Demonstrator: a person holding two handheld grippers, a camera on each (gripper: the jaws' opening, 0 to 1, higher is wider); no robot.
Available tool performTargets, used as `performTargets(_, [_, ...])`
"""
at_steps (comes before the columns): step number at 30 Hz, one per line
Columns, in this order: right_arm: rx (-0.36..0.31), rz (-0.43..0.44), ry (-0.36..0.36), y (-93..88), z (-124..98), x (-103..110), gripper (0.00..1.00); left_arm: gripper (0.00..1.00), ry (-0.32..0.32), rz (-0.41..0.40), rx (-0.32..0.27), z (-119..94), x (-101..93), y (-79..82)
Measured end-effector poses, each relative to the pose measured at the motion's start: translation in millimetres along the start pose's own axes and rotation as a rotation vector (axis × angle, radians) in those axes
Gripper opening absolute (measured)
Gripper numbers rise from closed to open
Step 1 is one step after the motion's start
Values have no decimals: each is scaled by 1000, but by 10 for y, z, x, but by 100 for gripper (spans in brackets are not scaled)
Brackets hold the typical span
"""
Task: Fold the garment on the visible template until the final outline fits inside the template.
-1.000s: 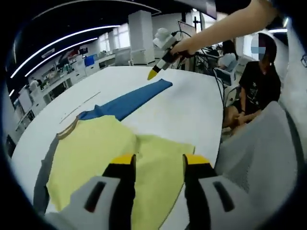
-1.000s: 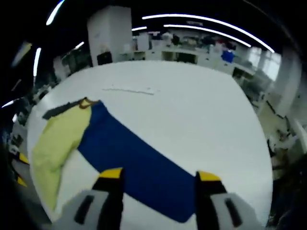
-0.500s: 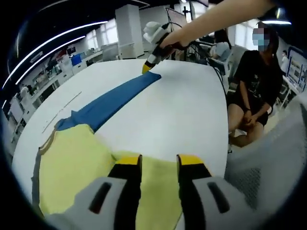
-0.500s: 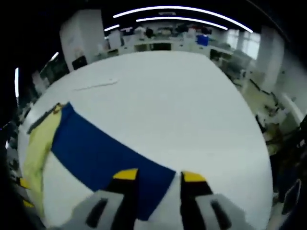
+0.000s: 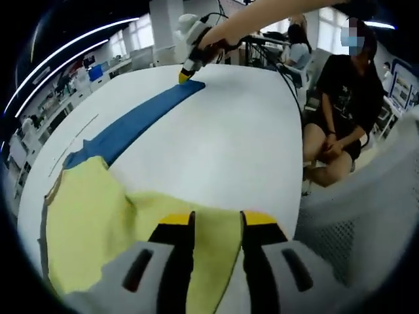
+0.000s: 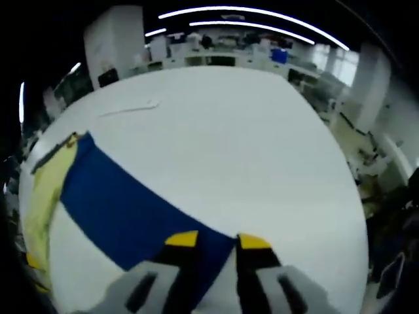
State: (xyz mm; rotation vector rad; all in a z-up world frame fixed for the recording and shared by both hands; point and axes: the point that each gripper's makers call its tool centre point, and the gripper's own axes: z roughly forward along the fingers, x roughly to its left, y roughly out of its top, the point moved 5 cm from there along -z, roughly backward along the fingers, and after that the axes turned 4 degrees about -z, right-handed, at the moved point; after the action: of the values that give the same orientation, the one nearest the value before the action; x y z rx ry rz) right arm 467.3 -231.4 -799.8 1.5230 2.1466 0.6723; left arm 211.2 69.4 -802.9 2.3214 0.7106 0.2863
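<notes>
Left claw [image 5: 217, 219] is clamped on the shirt's [image 5: 91, 219] yellow hem; right claw [image 6: 213, 239] grips its blue sleeve [image 6: 124, 206] end on the tabletop [image 6: 249, 150].

White table [image 6: 216, 131], ceiling light strips [image 6: 249, 13], desks [image 6: 222, 55] behind, white pillar [image 6: 114, 39].

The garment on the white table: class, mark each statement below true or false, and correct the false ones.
1. The garment has a yellow body and a blue sleeve. True.
2. The right gripper is at the blue sleeve's end. True.
3. The left gripper is over the blue sleeve. False: it is at the yellow part's edge.
4. The table is black. False: it is white.
5. A person sits beside the table. True.
</notes>
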Motion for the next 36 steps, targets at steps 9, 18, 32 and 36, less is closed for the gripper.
performTargets(9, [16,-16,-4,-24,26,40,10,10,-9,12,4,31,-30,-17])
performTargets(18, [19,-41,-14,19,79,-32,1,2,-28,-77,-25,-36,12,2])
performTargets(32, [24,-67,-29,104,156,-101,0,2,-111,-60,-125,-165,-93,16])
performTargets(36, [19,-90,-47,110,125,-80,0,2,-114,-65,-116,-105,-104,-2])
